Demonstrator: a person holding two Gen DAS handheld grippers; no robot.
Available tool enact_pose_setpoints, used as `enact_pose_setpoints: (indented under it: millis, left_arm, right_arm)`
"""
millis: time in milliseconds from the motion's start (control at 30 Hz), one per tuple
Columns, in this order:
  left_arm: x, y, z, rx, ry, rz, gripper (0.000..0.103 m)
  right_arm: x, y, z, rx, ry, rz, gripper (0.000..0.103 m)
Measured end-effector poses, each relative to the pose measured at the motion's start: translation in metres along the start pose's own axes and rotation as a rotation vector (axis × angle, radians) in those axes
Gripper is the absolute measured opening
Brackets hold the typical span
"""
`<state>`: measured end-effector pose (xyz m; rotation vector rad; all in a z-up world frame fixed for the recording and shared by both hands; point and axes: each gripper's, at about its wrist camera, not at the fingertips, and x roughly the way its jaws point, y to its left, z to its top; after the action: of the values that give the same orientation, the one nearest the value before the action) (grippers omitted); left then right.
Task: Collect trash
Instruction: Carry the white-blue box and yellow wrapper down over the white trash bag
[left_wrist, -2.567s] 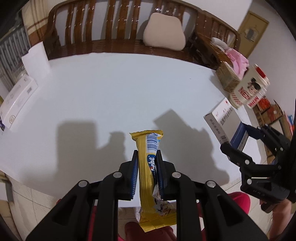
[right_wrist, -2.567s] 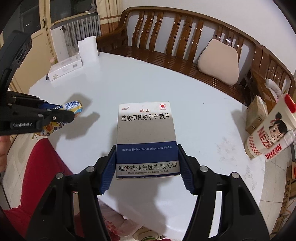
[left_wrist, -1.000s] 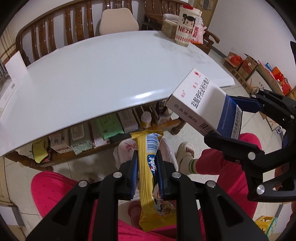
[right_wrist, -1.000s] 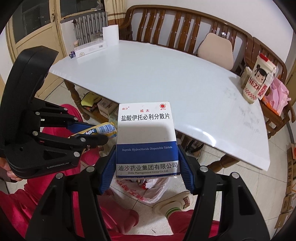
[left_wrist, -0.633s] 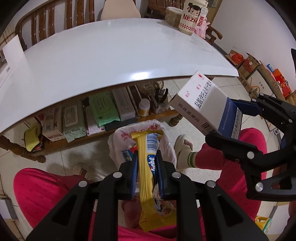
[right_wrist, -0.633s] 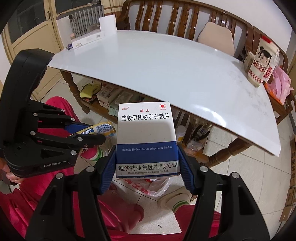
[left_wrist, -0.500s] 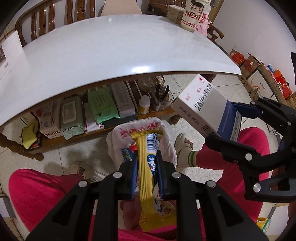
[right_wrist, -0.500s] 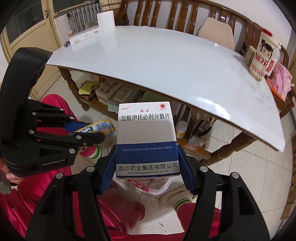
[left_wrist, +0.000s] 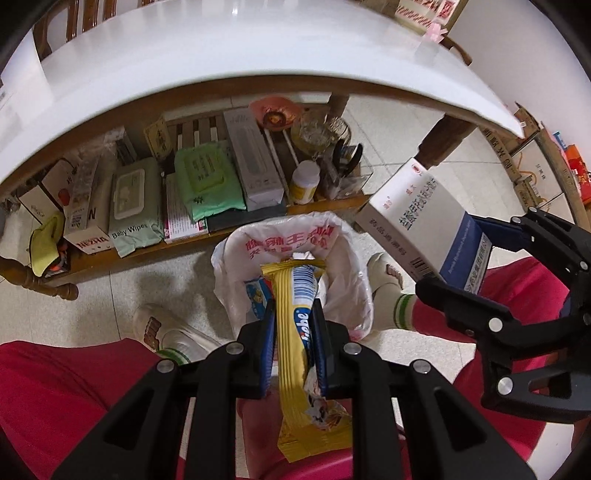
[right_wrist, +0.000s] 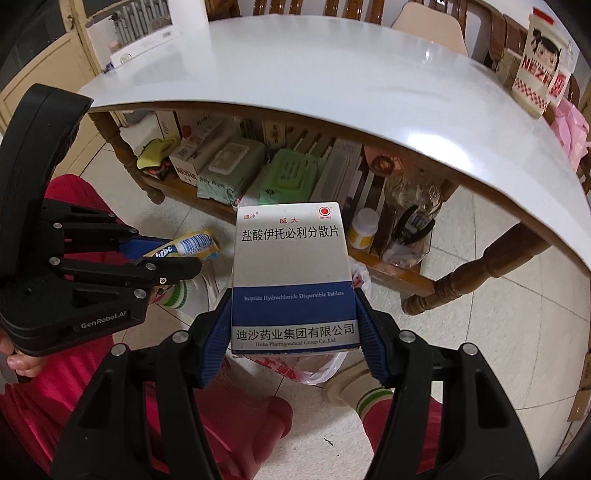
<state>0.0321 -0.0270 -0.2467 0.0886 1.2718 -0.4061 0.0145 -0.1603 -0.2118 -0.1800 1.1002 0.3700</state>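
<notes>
Left tool (left_wrist: 293, 332): clenched on a yellow wrapper (left_wrist: 301, 350), gripped at mid-length. The wrapper stands along the fingers, its upper end with a barcode panel, its lower end crumpled below the pads. It hangs directly over the open mouth of a white bag (left_wrist: 347, 254).

Right tool (right_wrist: 293, 332): clenched on a white-and-blue box (right_wrist: 291, 273), blue pads pressed on its two side faces near the lower end. The box is printed with Chinese text and "Itopride Hydrochloride Dispersible Tablets". In the left wrist view the box (left_wrist: 424, 225) is held to the right of the bag and above it, tilted, not touching it.

Bag: plastic, red lettering on the inner wall, standing on the tiled floor between the person's feet in white socks. A small blue-and-yellow pack (left_wrist: 255, 295) lies inside. In the right wrist view only a strip of the bag (right_wrist: 317, 365) shows below the box.

Worktop (left_wrist: 258, 48): white, oval, above and beyond the bag. A "NEZHA" cup (right_wrist: 539, 66) stands near its far right edge.

Shelf (left_wrist: 221, 236) under the worktop: wooden, holding wipes packs, boxes, a white bottle (left_wrist: 304, 181) and a clear jar.

Red trousers fill the lower part of both views.
</notes>
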Motion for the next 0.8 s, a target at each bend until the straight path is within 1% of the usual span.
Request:
enact_pose_setpoints:
  millis: [100, 400, 667, 800]
  left_arm:
    - [0.013, 0.002, 0.002, -0.014, 0.024, -0.005, 0.018]
    - [0.062, 0.010, 0.011, -0.045, 0.113, -0.005, 0.018]
    - [0.115, 0.021, 0.016, -0.071, 0.214, 0.012, 0.018]
    - [0.138, 0.030, 0.016, -0.097, 0.264, 0.014, 0.018]
  right_arm:
    - [0.014, -0.002, 0.000, 0.018, 0.019, 0.016, 0.061]
    - [0.052, -0.014, -0.003, 0.039, 0.070, 0.022, 0.061]
    - [0.098, -0.027, -0.010, 0.086, 0.137, 0.039, 0.061]
    - [0.121, -0.029, -0.013, 0.089, 0.177, 0.042, 0.061]
